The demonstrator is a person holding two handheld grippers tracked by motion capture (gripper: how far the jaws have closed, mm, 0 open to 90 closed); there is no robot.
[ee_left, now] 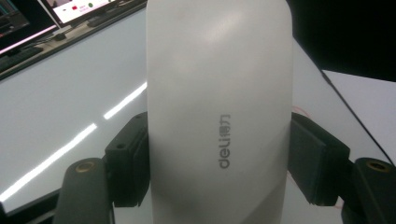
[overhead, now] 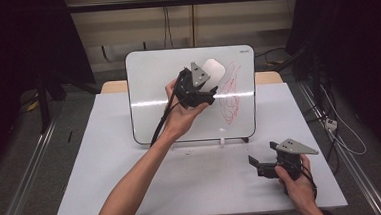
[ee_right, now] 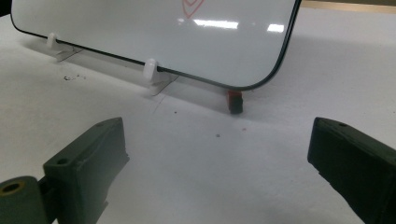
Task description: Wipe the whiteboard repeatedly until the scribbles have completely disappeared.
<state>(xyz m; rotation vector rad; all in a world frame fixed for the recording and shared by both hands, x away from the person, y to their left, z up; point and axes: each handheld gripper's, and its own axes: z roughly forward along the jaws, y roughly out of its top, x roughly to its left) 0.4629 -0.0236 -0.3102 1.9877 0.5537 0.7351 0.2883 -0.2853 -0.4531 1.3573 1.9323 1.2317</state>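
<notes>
A white board stands propped on the table, with red scribbles on its right half. My left gripper is raised in front of the board, shut on a white "deli" eraser that touches or nearly touches the board just left of the scribbles. Both pads press the eraser's sides. My right gripper rests low at the table's front right, open, with nothing between its jaws, facing the board's lower right corner.
The board sits on white clip feet, and a small red-and-black marker tip or cap shows under its bottom edge. The white table has bare room in front. Dark frames and cables stand on both sides.
</notes>
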